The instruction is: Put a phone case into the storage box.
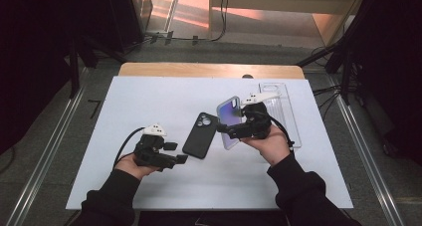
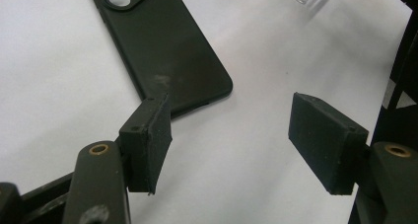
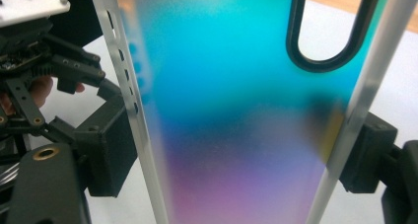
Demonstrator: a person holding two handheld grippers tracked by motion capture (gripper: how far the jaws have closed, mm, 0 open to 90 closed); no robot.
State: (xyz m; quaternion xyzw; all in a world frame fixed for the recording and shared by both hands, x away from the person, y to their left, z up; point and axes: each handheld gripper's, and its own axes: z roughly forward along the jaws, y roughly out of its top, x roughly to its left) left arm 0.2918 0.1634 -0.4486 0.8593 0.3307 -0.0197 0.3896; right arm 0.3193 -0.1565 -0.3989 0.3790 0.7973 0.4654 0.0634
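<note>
Iridescent case (image 1: 228, 117) pinched upright by right gripper (image 1: 230, 131) — right of black phone case (image 1: 201, 135); left gripper (image 1: 175, 153) spread, empty.

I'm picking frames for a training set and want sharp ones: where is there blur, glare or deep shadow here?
High view: evenly lit white table, room around it in deep shadow, no glare. Left gripper view: black phone case and pads sharp, soft shadows beneath. Right gripper view: the held iridescent case sits so close that its colours smear out of focus.
</note>
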